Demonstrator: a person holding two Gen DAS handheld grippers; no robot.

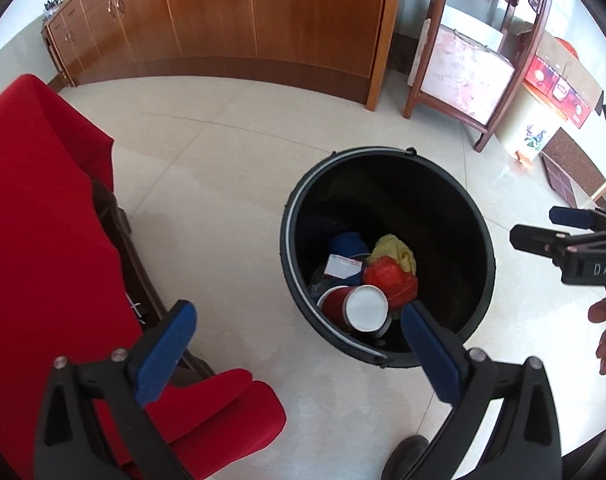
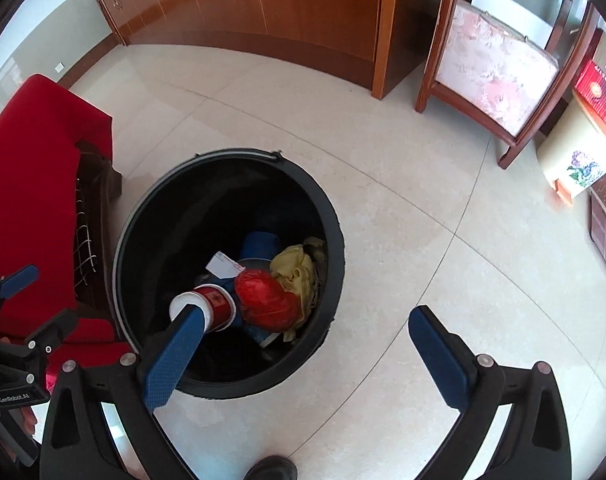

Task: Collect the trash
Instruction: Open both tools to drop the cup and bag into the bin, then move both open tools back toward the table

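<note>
Black round bin (image 1: pixel 387 256), standing on a pale tiled floor (image 1: pixel 223 168) just beside a piece of furniture draped in red cloth (image 1: pixel 35 216); a thin light band runs round part of its rim. Contents, all at the bottom: one red paper cup (image 1: pixel 355 308) lying on its side with its white base turned up toward the left wrist view; one crumpled red bag or wrapper (image 1: pixel 389 276) touching the cup; one crumpled yellow piece (image 1: pixel 395 252) behind the red one; a blue item (image 1: pixel 347 244) toward the far wall, mostly covered; a small white card or packet (image 1: pixel 341 266) resting on the blue item, print too small to read. The bin's near wall hides whatever lies lowest on that side. Left gripper (image 1: pixel 299 320): jaws spread as wide as they go, holding nothing, one blue pad over the red cloth and the other over the bin's near rim. Right gripper (image 2: pixel 307 322): jaws likewise fully apart and empty; its left finger overlaps the cup in the right wrist view, contact not determinable. Surroundings: brown wooden cabinet (image 1: pixel 239 16) along the far wall; wooden chair (image 1: pixel 475 64) with pale flowered cushion, its top cut off; red boxes (image 1: pixel 559 88) at far right, labels illegible. A dark shoe tip (image 1: pixel 407 456) shows at the bottom edge, mostly cut off.
</note>
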